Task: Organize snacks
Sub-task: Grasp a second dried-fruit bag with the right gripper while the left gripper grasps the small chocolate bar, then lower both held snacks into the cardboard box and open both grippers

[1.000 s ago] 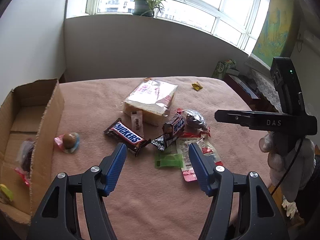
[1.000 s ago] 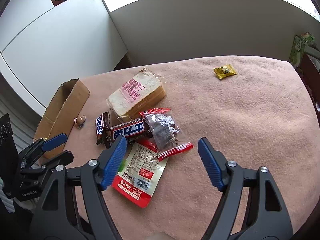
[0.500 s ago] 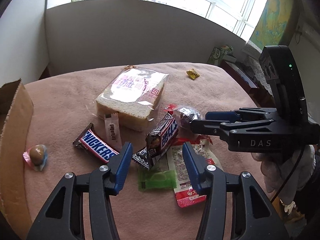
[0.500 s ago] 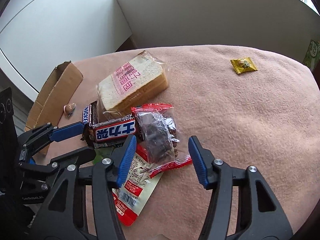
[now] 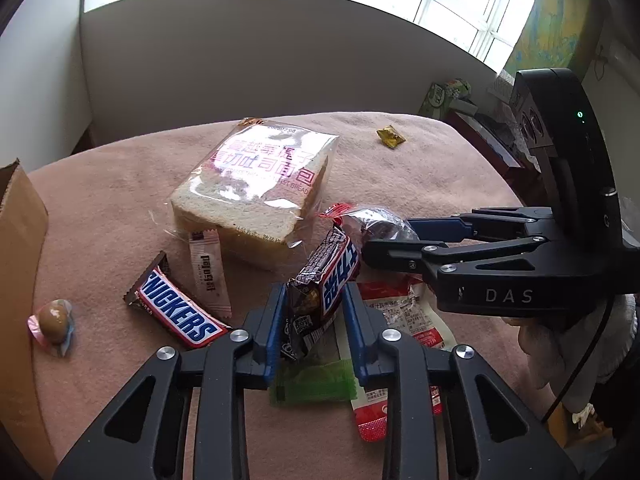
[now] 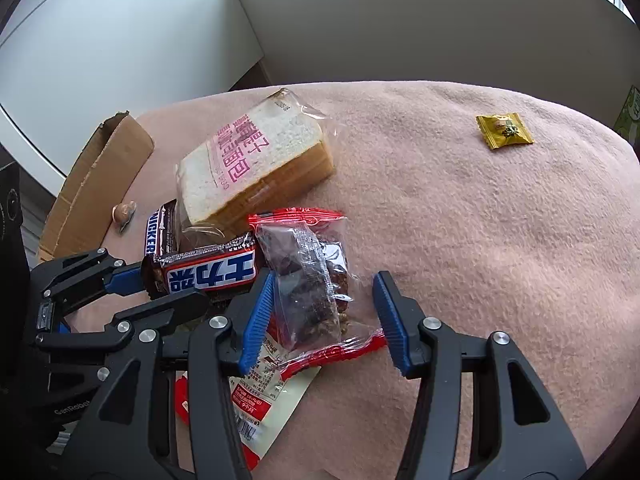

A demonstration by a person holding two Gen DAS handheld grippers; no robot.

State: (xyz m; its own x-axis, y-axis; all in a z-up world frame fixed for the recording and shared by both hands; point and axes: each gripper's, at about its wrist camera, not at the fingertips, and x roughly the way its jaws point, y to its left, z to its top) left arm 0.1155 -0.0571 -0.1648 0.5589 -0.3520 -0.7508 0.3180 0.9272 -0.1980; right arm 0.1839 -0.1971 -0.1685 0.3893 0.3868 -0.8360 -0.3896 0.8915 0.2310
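Observation:
Snacks lie in a pile on a pink blanket. My left gripper point(image 5: 314, 322) is shut on a brown Chinese-label Snickers bar point(image 5: 324, 292), its blue pads pressing both sides; the bar also shows in the right wrist view point(image 6: 208, 270). My right gripper point(image 6: 320, 316) is open, its jaws around a clear red-edged packet of dark dried fruit point(image 6: 308, 280) without squeezing it. The packet also shows in the left wrist view point(image 5: 376, 224). A wrapped loaf of sliced bread point(image 5: 256, 188) sits behind the pile.
An English-label Snickers bar point(image 5: 176, 312), a pink sachet point(image 5: 208, 268), a green packet point(image 5: 316, 382) and a red-white packet point(image 5: 404, 320) lie nearby. A round candy point(image 5: 54, 320) lies beside the cardboard box point(image 5: 20, 280) at left. A yellow candy point(image 6: 504, 130) lies far right.
Both grippers moved forward and down into the pile. The left closed onto the Chinese-label Snickers bar. The right narrowed around the dried fruit packet.

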